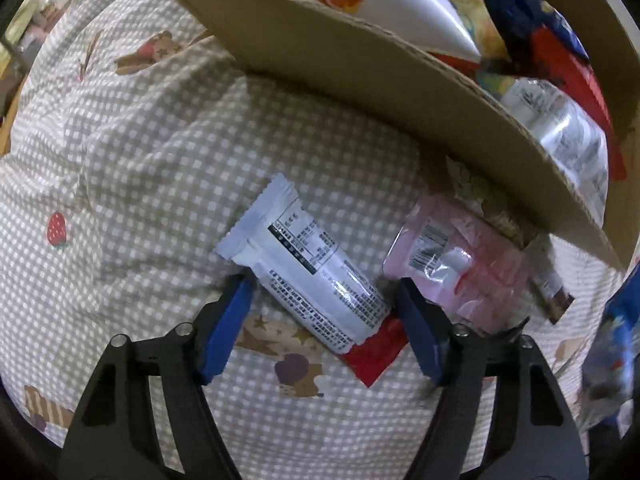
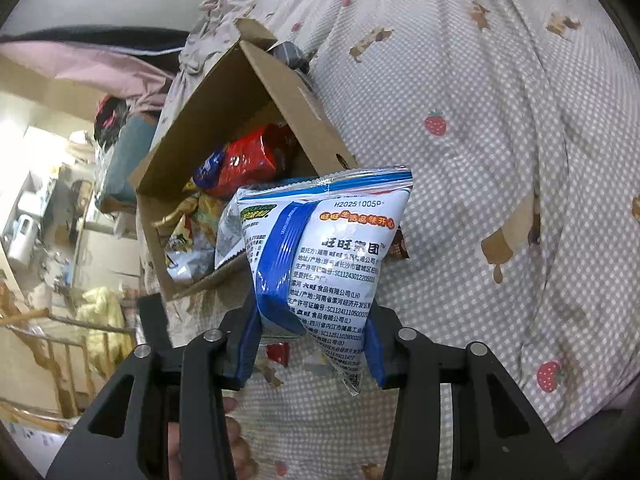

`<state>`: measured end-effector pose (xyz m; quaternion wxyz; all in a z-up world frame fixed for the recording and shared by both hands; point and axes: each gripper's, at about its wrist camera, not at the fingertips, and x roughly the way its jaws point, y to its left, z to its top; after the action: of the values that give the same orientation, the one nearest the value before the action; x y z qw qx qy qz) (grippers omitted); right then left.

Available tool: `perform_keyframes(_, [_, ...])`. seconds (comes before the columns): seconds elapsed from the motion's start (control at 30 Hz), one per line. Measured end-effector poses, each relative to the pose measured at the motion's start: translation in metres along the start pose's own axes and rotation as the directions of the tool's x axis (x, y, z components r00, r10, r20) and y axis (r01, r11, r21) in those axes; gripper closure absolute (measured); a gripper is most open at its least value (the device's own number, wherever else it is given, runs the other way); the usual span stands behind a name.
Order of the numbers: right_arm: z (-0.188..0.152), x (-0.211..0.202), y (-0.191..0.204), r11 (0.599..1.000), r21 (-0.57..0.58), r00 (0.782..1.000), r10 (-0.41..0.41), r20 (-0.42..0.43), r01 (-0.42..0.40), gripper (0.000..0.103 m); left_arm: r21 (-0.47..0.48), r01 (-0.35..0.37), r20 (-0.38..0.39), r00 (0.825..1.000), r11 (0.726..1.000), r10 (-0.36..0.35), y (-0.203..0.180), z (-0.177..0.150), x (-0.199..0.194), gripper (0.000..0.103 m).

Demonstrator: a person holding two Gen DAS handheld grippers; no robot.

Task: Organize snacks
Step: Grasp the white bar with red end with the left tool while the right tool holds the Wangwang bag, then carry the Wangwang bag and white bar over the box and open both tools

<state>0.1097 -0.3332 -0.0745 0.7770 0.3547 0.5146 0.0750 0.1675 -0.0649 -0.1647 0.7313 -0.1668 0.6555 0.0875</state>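
Snacks are mostly in the cardboard box (image 2: 240,92) already, sitting on a checked bedspread (image 2: 500,160) with little strawberries on it. Looks like we're mid-sort: the right gripper (image 2: 314,344) has its jaws clamped on the bottom end of a blue-and-white snack bag (image 2: 320,248), held up in the air just beside the box's open top. I'd guess the next move is swinging it over the opening and letting go, keeping clear of the flap sticking up.

Meanwhile the left gripper (image 1: 324,312) is low over the bedspread with jaws wide apart, gripping nothing. A white bar wrapper (image 1: 304,264) lies at an angle right between the blue fingertips (image 1: 236,300), so it's lined up but the jaws aren't touching it as far as I can tell. There's a red packet (image 1: 374,354) tucked under its lower end and a pink packet (image 1: 460,256) just beside, by the box wall. Closing on the white one alone might take a bit of care, since the red one could come along.
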Motion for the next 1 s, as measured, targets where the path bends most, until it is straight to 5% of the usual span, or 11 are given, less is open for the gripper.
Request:
perform_keyframes(0.23, [-0.002, -0.005, 0.010, 1.000, -0.019, 1.000, 0.017, 0.012, -0.017, 0.057, 0.058, 0.034, 0.007, 0.999, 0.998, -0.035, 0.014, -0.006, -0.004, 0.068])
perform_keyframes(0.77, [-0.024, 0.010, 0.029, 0.995, -0.104, 0.999, -0.008, -0.049, 0.003, 0.057, 0.230, 0.041, 0.083, 0.995, 0.972, -0.061, 0.056, -0.048, -0.067, 0.077])
perform_keyframes(1.0, [-0.022, 0.009, 0.032, 0.992, -0.127, 0.999, -0.001, -0.046, -0.004, 0.057, 0.269, 0.090, 0.186, 0.972, 0.959, -0.143, 0.047, -0.016, -0.121, 0.078])
